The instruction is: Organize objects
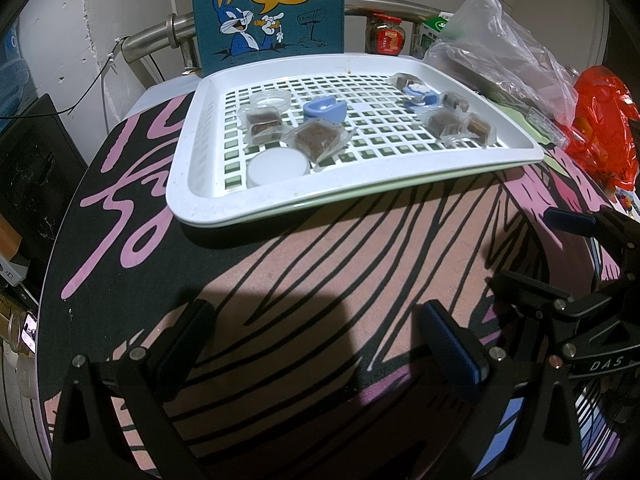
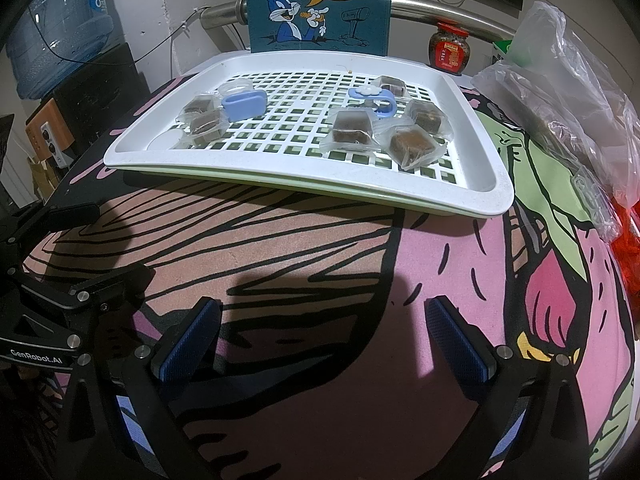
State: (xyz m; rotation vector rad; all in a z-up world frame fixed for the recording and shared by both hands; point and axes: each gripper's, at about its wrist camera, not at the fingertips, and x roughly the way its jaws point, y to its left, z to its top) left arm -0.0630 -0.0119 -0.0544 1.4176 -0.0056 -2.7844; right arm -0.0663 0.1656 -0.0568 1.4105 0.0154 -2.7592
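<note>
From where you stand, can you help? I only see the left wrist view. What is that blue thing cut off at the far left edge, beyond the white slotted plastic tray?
Observer: It is a large blue-tinted plastic water jug, standing upright by the wall.
Operator: I only glimpse part of the right gripper. What is it doing?
Observer: It is open and holds nothing. Its blue-padded fingers are spread wide over the cartoon-printed mat.
Operator: The top of the glass jar is hidden by the metal rail on my screen. Is it closed?
Observer: Yes, it has a red lid on.
</note>
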